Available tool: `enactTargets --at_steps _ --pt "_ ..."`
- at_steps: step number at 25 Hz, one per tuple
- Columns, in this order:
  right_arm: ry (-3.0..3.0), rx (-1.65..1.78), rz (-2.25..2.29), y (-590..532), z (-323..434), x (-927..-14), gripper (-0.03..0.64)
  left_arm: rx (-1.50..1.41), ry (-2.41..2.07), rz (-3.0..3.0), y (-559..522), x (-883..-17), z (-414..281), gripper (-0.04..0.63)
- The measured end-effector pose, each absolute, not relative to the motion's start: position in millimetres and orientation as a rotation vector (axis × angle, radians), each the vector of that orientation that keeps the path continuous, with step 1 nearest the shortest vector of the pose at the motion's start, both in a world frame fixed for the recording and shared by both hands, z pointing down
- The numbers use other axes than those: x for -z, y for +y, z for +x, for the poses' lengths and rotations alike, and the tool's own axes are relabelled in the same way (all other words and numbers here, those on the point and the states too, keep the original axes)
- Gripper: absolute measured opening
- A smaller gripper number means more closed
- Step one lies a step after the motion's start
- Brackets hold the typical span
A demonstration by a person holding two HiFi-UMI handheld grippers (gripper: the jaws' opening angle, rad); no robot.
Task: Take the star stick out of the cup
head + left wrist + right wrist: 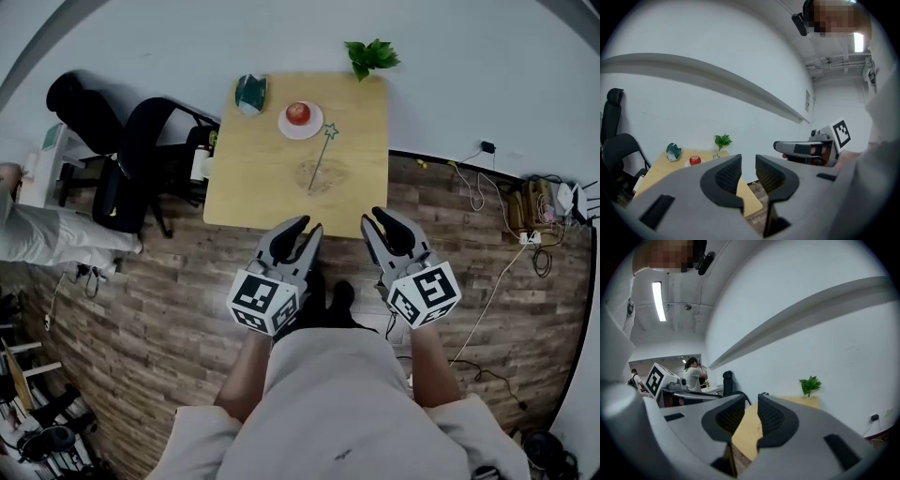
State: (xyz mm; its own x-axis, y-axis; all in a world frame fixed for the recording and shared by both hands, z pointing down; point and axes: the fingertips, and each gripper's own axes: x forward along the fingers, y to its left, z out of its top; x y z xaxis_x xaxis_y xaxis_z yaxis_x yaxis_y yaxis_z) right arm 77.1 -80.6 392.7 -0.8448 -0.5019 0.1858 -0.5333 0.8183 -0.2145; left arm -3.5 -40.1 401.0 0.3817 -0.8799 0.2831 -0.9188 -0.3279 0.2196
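Observation:
The star stick (322, 157) stands tilted in a clear cup (322, 175) near the front middle of the wooden table (253, 187), its green star at the top. In the left gripper view only the stick's star (716, 155) shows, far off. My left gripper (307, 227) (748, 173) hovers over the floor just in front of the table's near edge, jaws a narrow gap apart and empty. My right gripper (378, 218) (751, 416) hangs beside it, also narrowly open and empty. Both are well short of the cup.
A red apple (299, 113) on a white plate, a dark green object (250, 92) and a small plant (371, 54) sit at the table's far side. Black office chairs (141, 150) and a seated person (37, 230) are left. Cables (525, 220) lie right.

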Motion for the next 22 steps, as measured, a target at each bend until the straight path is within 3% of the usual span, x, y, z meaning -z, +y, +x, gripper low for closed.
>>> enactTargets --at_steps 22 --pt "-2.753 -0.355 1.043 -165 18 -387 0.080 -0.276 -1.368 2.419 -171 -444 -65 0.081"
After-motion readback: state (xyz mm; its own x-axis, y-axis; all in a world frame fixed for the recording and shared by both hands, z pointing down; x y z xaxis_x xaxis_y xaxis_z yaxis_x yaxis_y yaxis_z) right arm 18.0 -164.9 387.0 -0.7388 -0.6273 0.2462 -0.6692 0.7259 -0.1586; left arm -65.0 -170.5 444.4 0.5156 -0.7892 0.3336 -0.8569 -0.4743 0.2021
